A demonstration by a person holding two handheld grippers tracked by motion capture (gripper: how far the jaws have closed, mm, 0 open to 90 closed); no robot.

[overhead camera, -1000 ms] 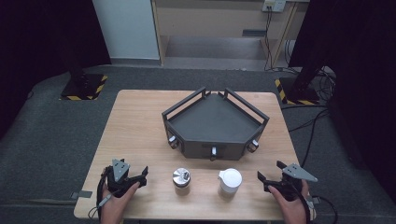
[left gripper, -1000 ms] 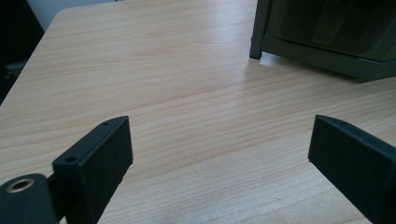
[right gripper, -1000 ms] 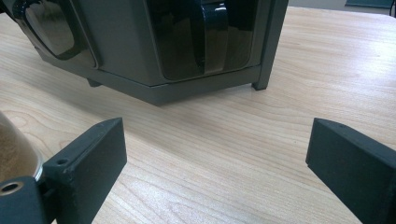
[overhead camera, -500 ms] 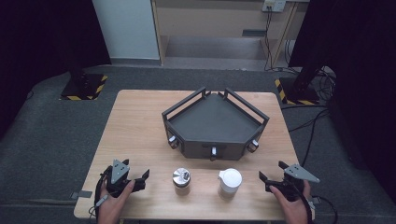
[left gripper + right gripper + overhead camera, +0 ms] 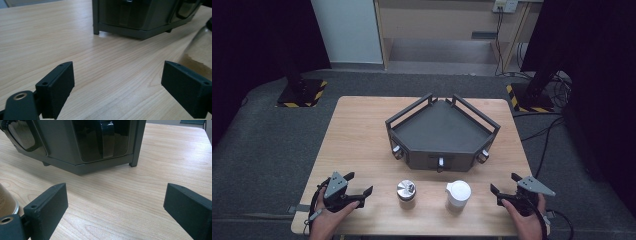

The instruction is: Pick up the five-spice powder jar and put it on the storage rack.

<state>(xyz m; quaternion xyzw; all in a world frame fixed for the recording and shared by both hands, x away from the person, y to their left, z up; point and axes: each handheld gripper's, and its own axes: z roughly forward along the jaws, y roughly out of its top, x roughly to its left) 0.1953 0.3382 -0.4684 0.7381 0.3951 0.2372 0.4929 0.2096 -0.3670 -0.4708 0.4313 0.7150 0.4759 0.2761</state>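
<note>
We are at the approach step, nothing gripped yet. Our left hand-held gripper (image 5: 360, 194) sits at the near left of the worktop (image 5: 362, 135), its jaws wide but having just been closing a little, with only bare wood between them. It points right toward the glass jar with the metal lid (image 5: 406, 192), near but not touching. Our right hand-held gripper (image 5: 503, 192) rests at the near right, jaws wide and empty, aimed at the white jar (image 5: 458, 195) beside it. The dark angular tray (image 5: 442, 131) stands farther back, centre. Next, we judge, the left gripper must slide right until the glass jar sits squarely between its jaws, then close.
</note>
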